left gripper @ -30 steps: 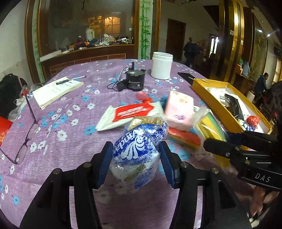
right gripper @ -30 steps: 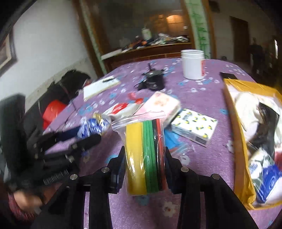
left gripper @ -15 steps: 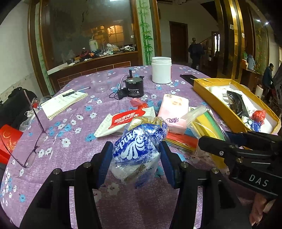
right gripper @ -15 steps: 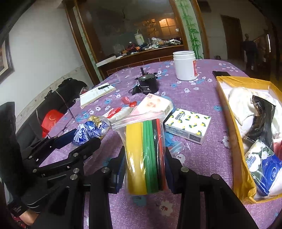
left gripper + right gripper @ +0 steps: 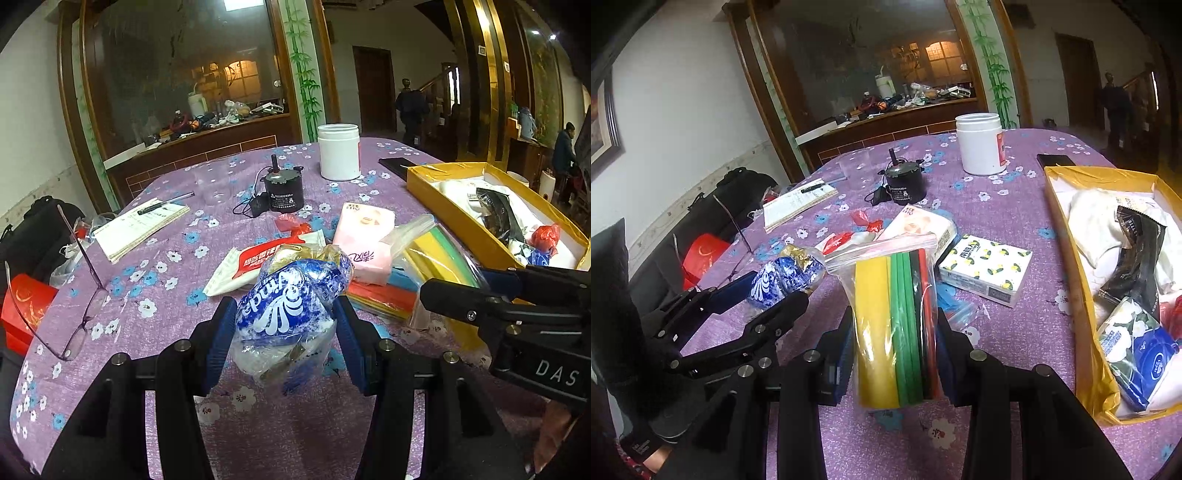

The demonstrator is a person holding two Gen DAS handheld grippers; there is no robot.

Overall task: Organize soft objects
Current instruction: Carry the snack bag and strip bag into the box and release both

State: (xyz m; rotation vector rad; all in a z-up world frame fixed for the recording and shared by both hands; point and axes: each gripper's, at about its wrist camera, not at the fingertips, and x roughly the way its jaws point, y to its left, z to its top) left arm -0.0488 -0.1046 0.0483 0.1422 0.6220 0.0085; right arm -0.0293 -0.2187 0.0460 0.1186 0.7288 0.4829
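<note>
My left gripper point(image 5: 284, 325) is shut on a blue and white tissue pack in crinkled plastic point(image 5: 288, 310), held above the purple flowered tablecloth point(image 5: 155, 266). That pack point(image 5: 783, 275) also shows in the right wrist view, between the left gripper's fingers point(image 5: 764, 314). My right gripper point(image 5: 895, 343) is shut on a zip bag of yellow, green and red sheets point(image 5: 894, 325), held upright. A yellow box point(image 5: 1082, 295) at the right holds white cloth, a black packet and a blue tissue pack point(image 5: 1141, 354). A pink tissue pack point(image 5: 365, 236), a lemon-print tissue pack point(image 5: 986, 269) and a red-labelled white pack point(image 5: 258, 262) lie on the table.
A black motor with a cable point(image 5: 282, 192), a white jar point(image 5: 339, 151), a notebook with a pen point(image 5: 140, 225), spectacles point(image 5: 70, 295) and a dark phone point(image 5: 1056, 159) are on the table. People stand in the far hallway point(image 5: 412, 107). A red bag point(image 5: 701, 254) sits beside the table's left edge.
Both grippers have risen slightly and steadied while keeping their holds. The right gripper with the zip bag has drawn a little nearer the left one; nothing was let go.
</note>
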